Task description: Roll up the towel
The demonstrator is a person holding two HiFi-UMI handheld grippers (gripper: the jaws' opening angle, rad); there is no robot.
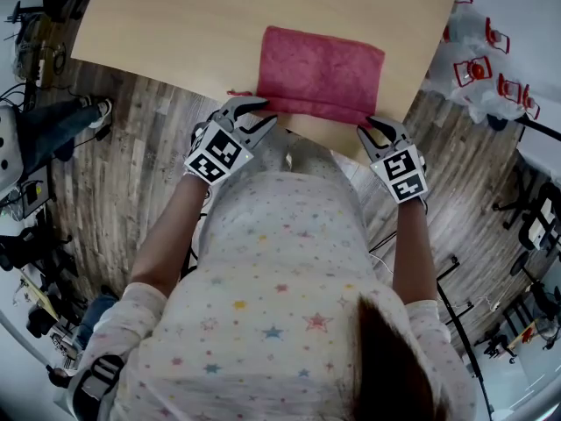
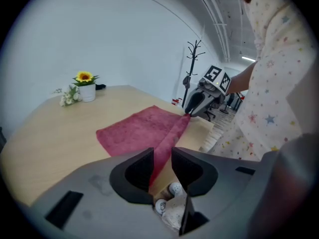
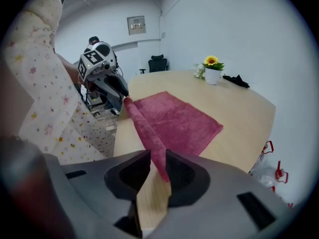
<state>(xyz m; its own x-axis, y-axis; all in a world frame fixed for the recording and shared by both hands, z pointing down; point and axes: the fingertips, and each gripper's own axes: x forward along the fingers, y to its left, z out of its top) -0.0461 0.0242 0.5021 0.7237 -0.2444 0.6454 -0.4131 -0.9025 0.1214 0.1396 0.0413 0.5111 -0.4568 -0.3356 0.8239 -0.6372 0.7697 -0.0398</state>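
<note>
Evidently the red towel (image 1: 320, 73) is lying spread on the table (image 1: 175, 33) by its near edge, while the left gripper (image 1: 257, 115) and right gripper (image 1: 374, 131) are each pinching a near corner in narrowed jaws, holding taut a hem that is looking soft, light and floppy.

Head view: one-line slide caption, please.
Left gripper and right gripper pinching near edge of red terry towel on pale wooden table.
</note>
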